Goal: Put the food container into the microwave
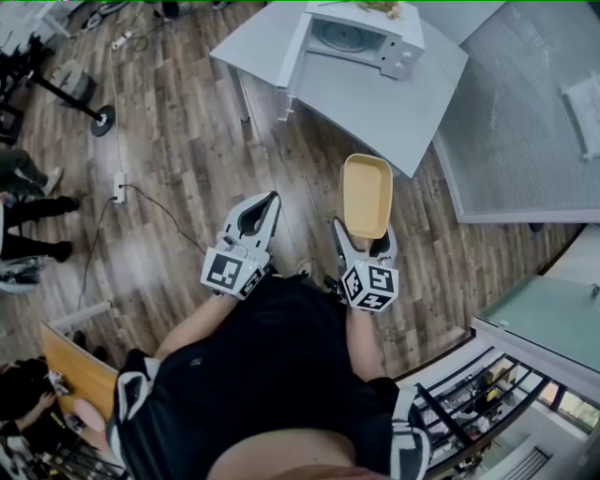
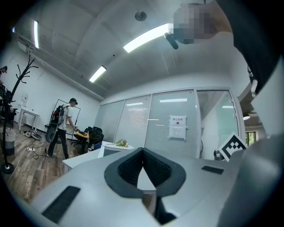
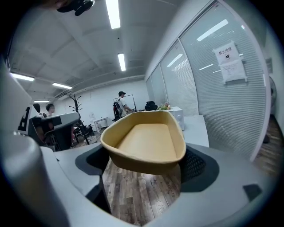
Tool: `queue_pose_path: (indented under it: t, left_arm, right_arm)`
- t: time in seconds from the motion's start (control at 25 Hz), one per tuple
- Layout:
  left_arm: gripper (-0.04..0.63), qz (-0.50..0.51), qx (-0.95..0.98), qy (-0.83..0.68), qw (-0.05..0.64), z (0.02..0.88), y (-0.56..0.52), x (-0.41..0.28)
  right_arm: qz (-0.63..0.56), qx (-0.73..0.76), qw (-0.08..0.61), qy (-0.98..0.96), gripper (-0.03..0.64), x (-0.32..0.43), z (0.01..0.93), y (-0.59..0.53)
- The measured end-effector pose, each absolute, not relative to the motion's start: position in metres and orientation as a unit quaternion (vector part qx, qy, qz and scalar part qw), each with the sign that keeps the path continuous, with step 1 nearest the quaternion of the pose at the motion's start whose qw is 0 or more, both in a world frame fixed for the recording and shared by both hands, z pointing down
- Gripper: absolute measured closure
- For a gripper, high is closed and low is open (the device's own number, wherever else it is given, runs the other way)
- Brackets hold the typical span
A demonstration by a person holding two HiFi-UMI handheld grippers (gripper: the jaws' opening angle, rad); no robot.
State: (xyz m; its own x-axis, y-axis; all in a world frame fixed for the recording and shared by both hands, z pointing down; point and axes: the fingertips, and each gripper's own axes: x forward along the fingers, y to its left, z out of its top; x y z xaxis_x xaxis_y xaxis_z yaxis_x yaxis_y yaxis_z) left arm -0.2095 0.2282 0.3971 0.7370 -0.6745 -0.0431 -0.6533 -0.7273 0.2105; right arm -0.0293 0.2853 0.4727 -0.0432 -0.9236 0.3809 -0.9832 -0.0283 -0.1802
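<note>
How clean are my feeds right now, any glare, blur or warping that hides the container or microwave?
Head view: sharp, evenly lit, edges bowed, microwave clear near the top. Right gripper view: strong fisheye, ceiling light strips glare, food container sharp. Left gripper view: left tool looms close and soft, the room behind stays sharp.

The grey left gripper [image 1: 268, 201] is held forward at waist level, its jaws closed together on nothing. Just beside it, the grey right gripper [image 1: 364, 236] points forward, its jaws clamped on the near end of a shallow yellow plastic container [image 1: 367, 192].
</note>
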Motion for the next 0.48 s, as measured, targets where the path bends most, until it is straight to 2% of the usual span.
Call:
queue_pose_path:
  t: [0.48]
  left_arm:
    - [0.572, -0.051, 0.941, -0.320, 0.102, 0.419, 0.200, -0.226]
  right_arm:
    - [0.221, 0.699, 0.058, -0.677, 0.115, -0.060, 0.493, 0.255]
